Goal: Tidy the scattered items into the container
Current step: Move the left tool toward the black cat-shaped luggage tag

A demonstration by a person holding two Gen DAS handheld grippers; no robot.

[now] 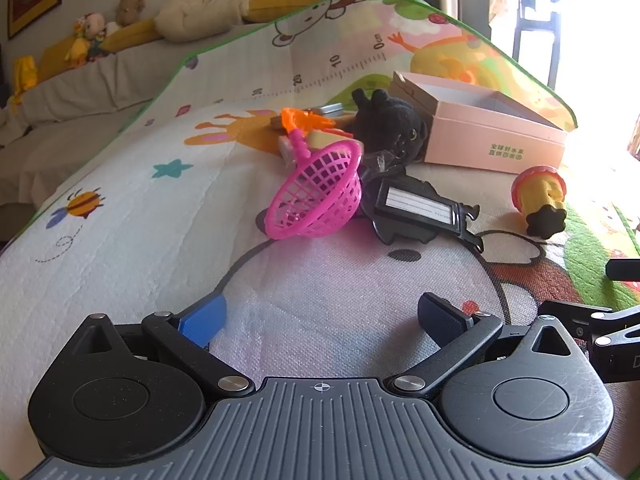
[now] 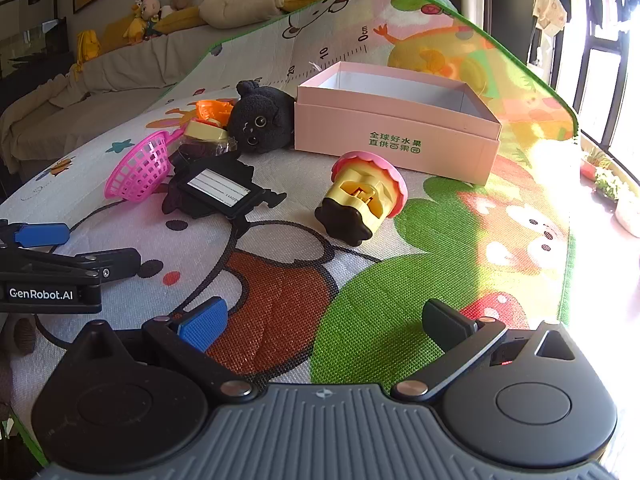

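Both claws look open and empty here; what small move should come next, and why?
Probably ease the right claw forward toward the tipped yellow-and-pink toy cup. It lies nearest that claw, apart from the other clutter, beside the open pink cardboard box, whose visible interior looks empty.

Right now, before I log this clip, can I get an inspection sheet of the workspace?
Surface: cartoon play mat, lying flat.
Job's things: pink box open, looks empty; pink basket tipped; black plush against the box; black tag; yellow toy on its side.
Clutter: small orange and yellow toys behind the basket.
Grippers: left gripper and right gripper open, holding nothing.
Cables: nothing seen.
Surroundings: sofa with stuffed toys; bright window.
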